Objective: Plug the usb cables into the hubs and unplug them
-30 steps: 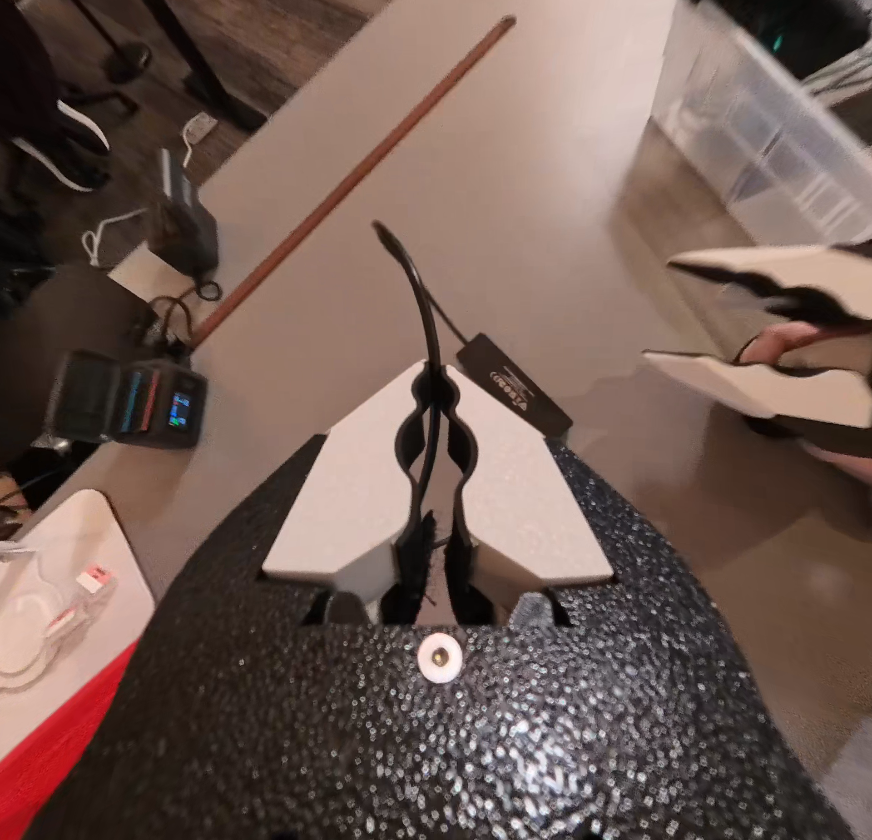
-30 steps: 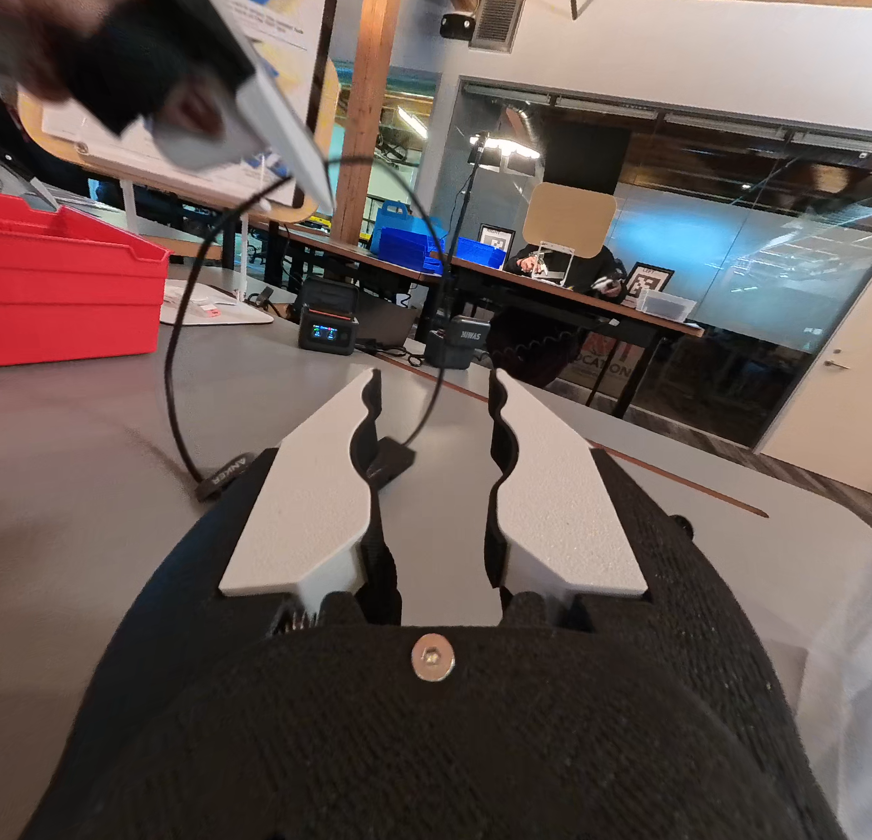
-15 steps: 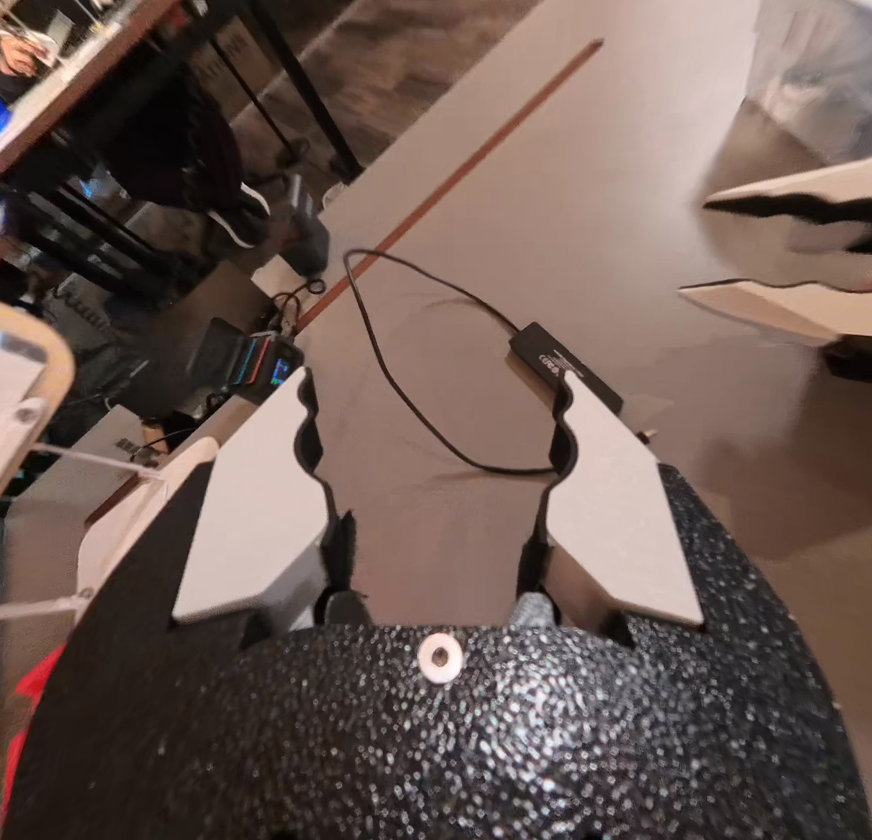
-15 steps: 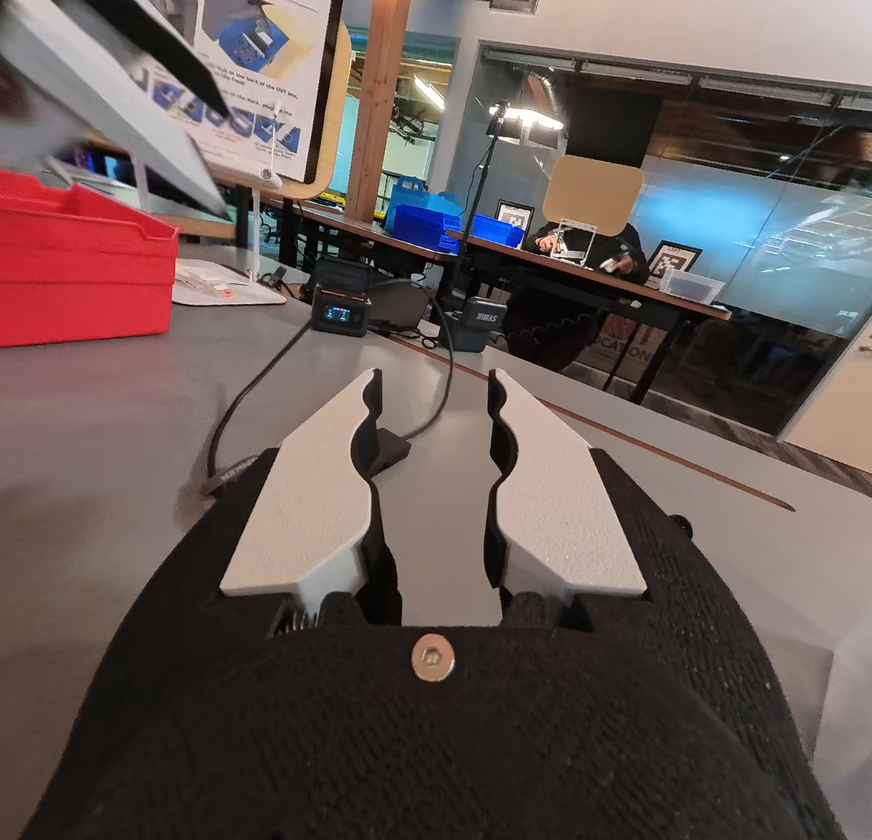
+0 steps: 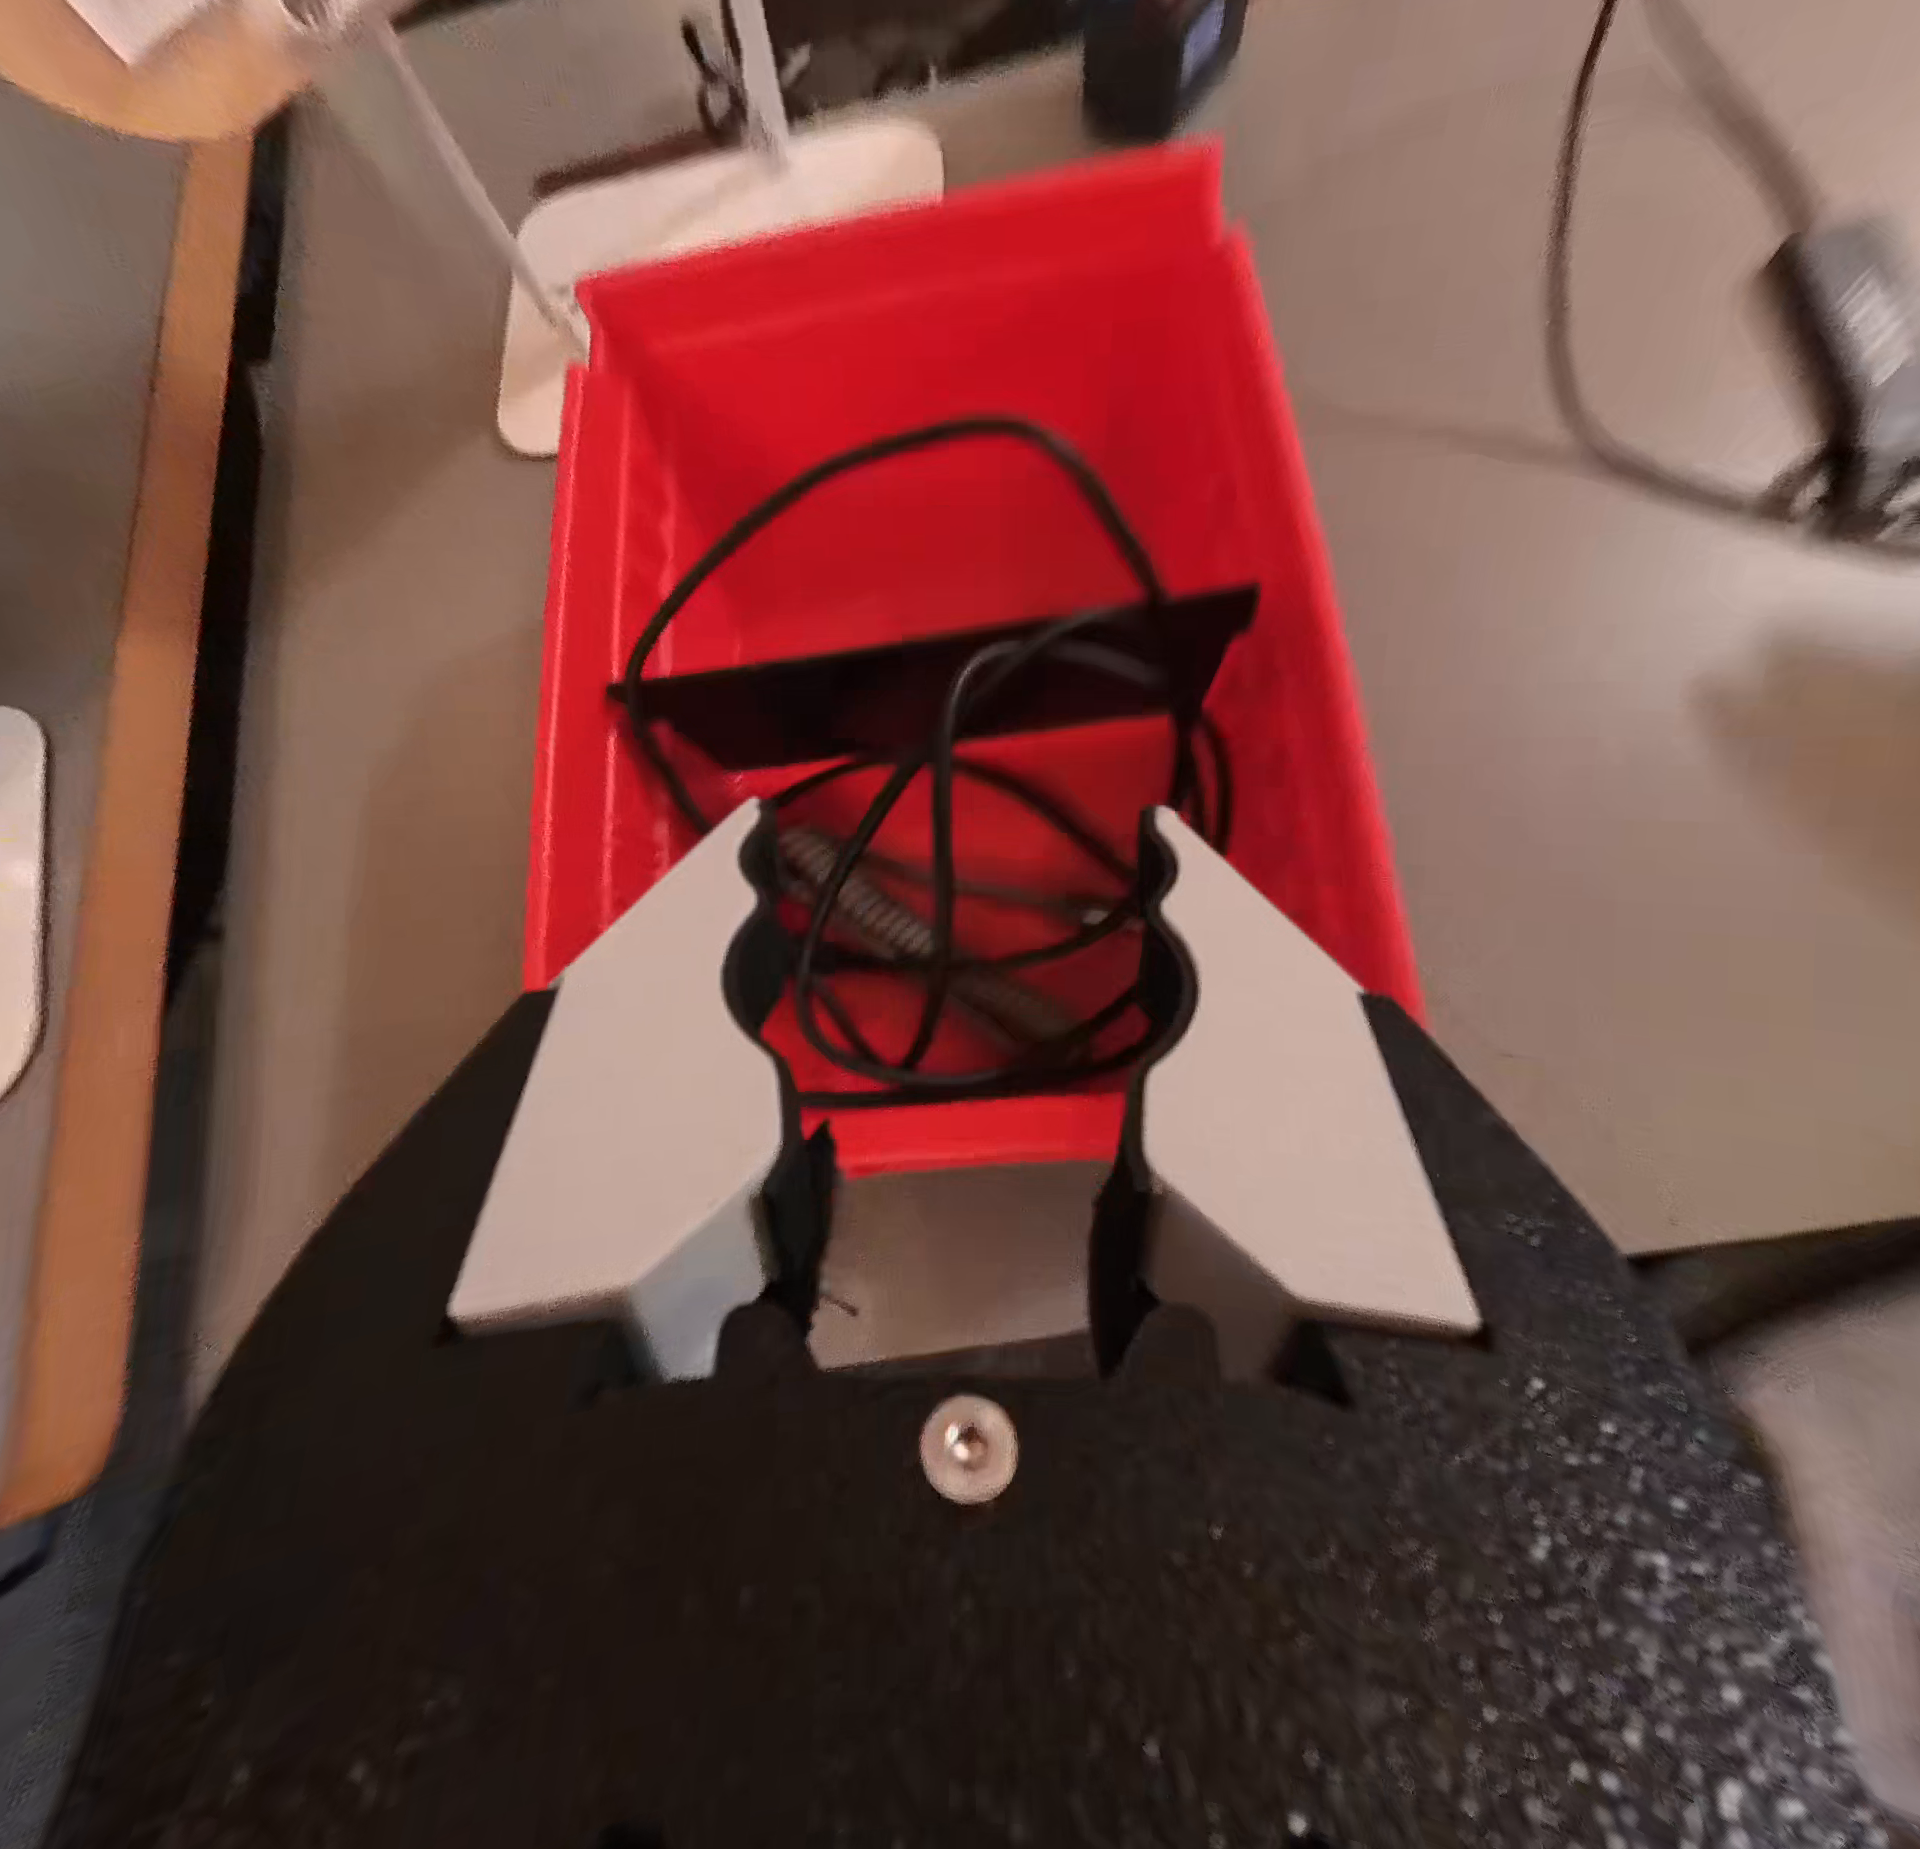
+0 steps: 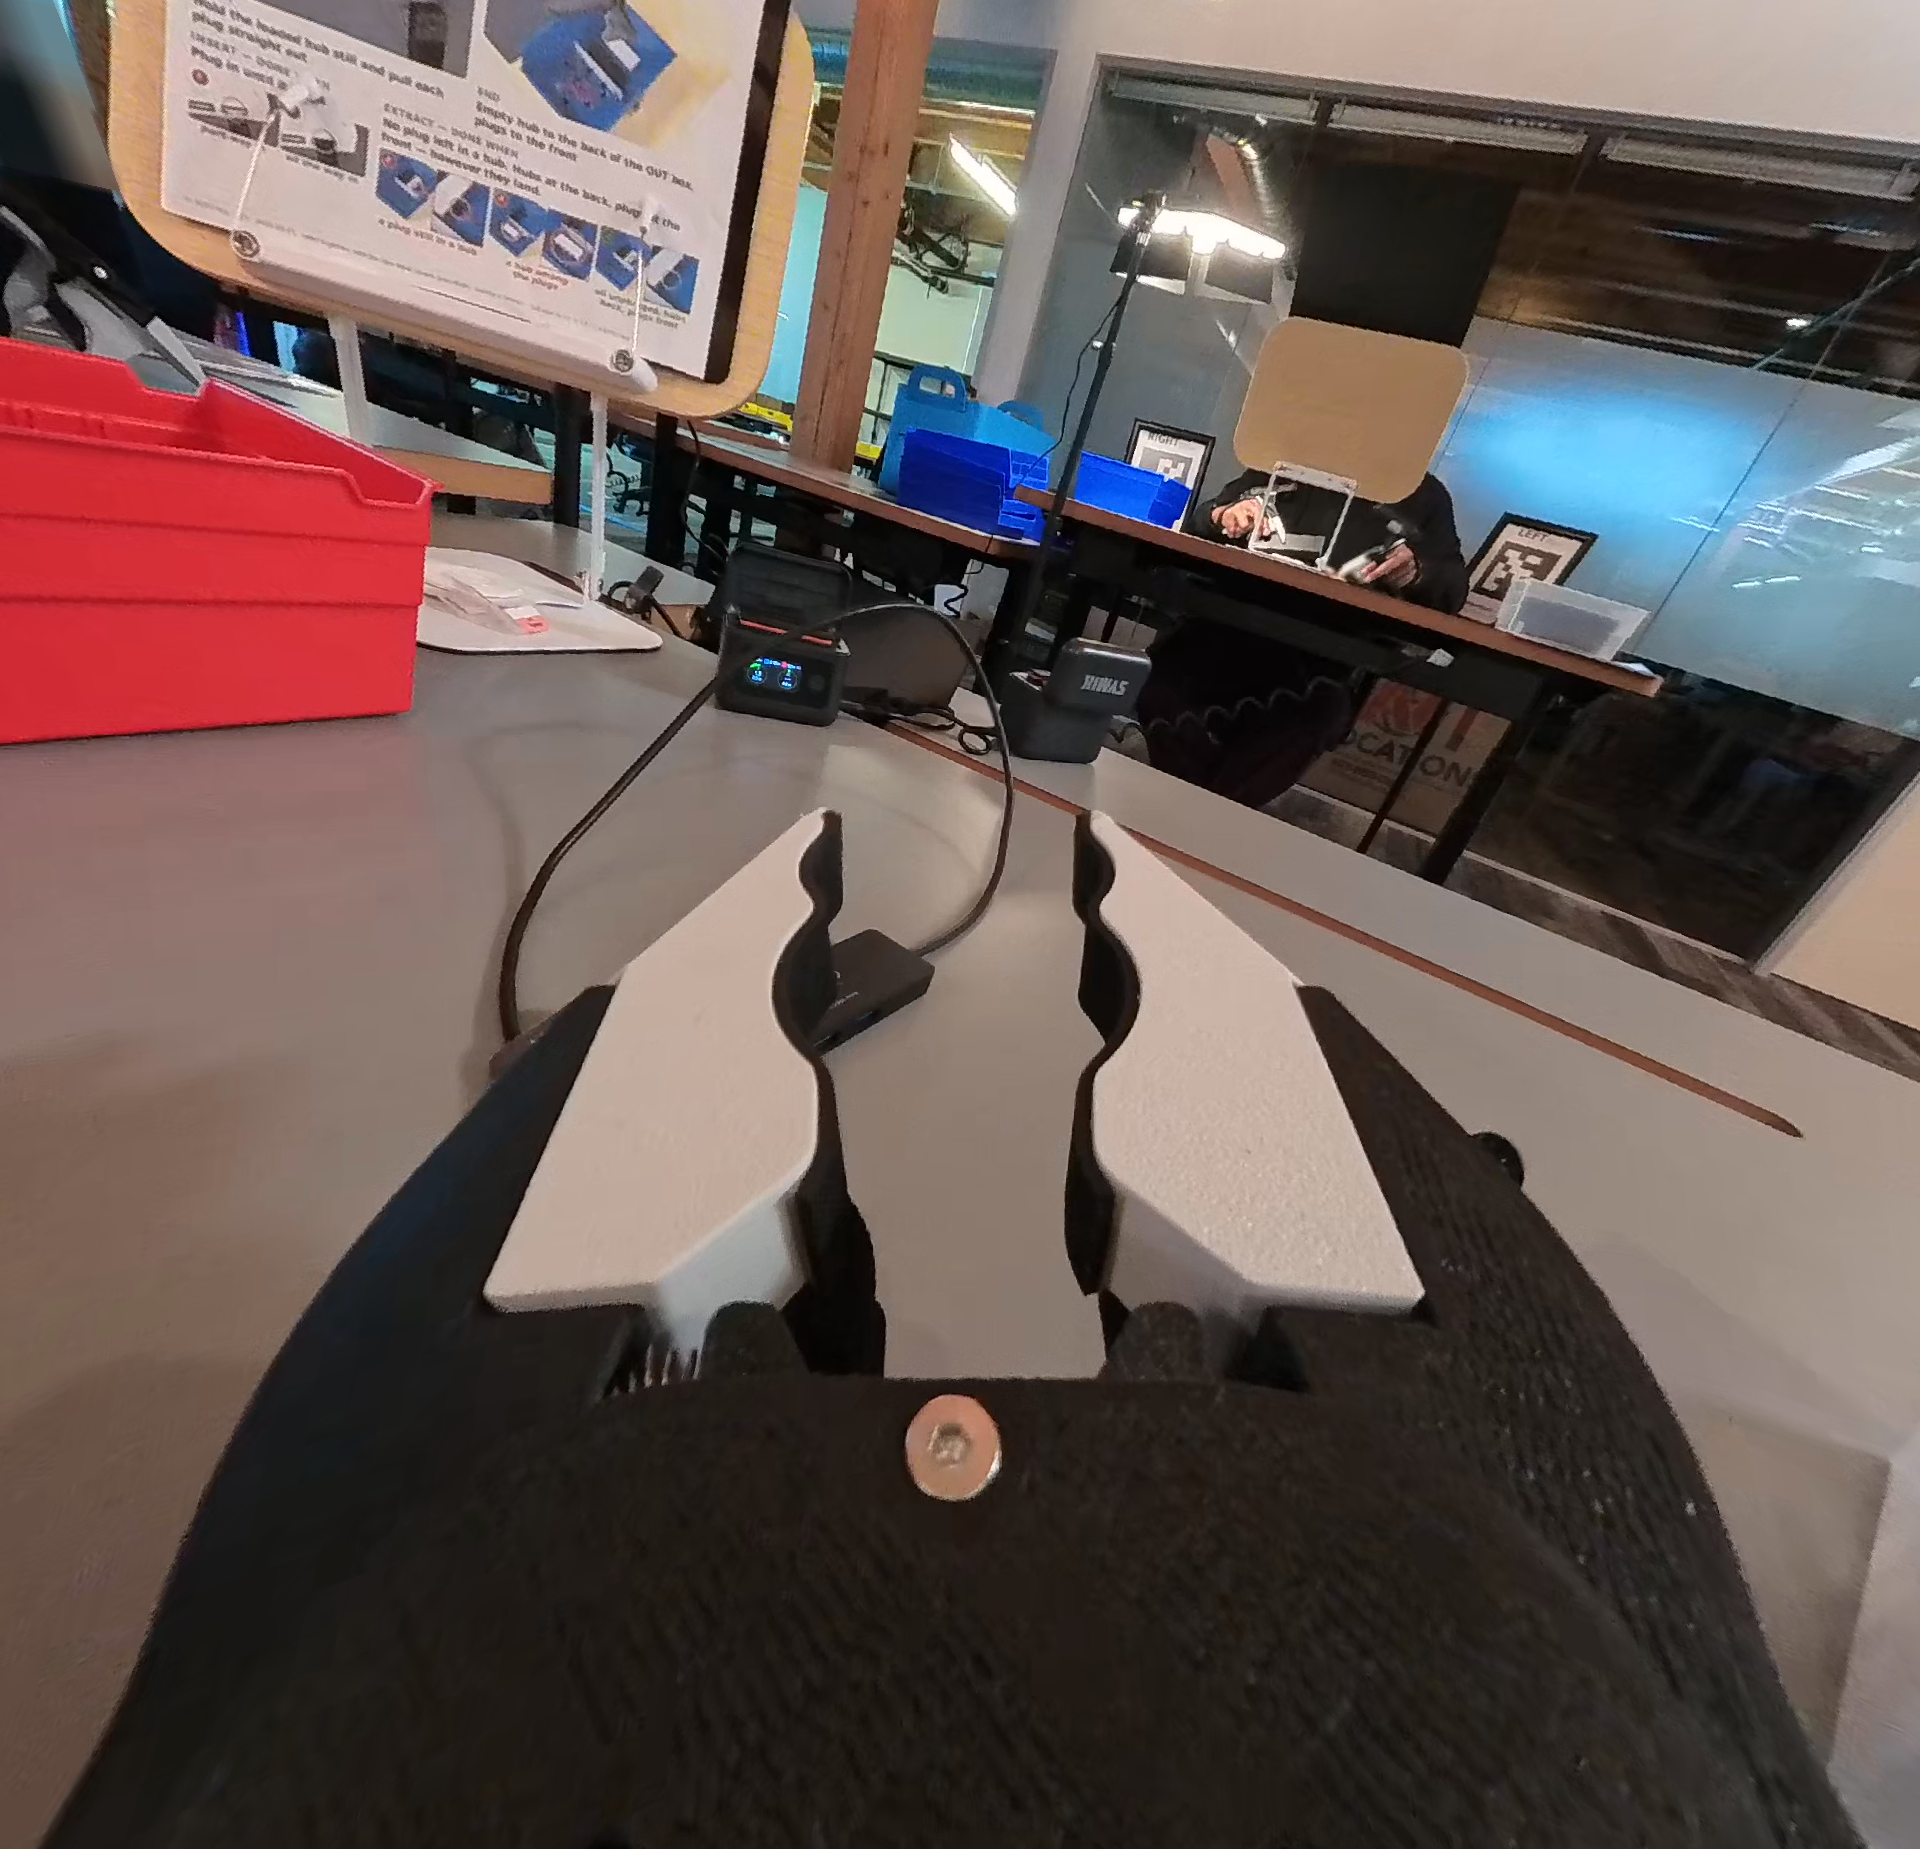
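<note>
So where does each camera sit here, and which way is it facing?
Left wrist view: on the left gripper, facing down into the red bin of tangled black cables; its open fingers show.
Right wrist view: on the right gripper, facing along the table past a black hub; its open fingers show.
Shared: the red bin.

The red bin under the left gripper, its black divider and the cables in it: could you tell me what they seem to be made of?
The red bin looks like moulded plastic, semi-gloss: uniform colour, ribbed, stepped walls. The black divider seems a thin rigid plastic sheet, smooth; blur leaves that open. The black cables look rubber-sheathed, thin and loosely looped; the grey piece among them may be braided cable or a spring.
</note>
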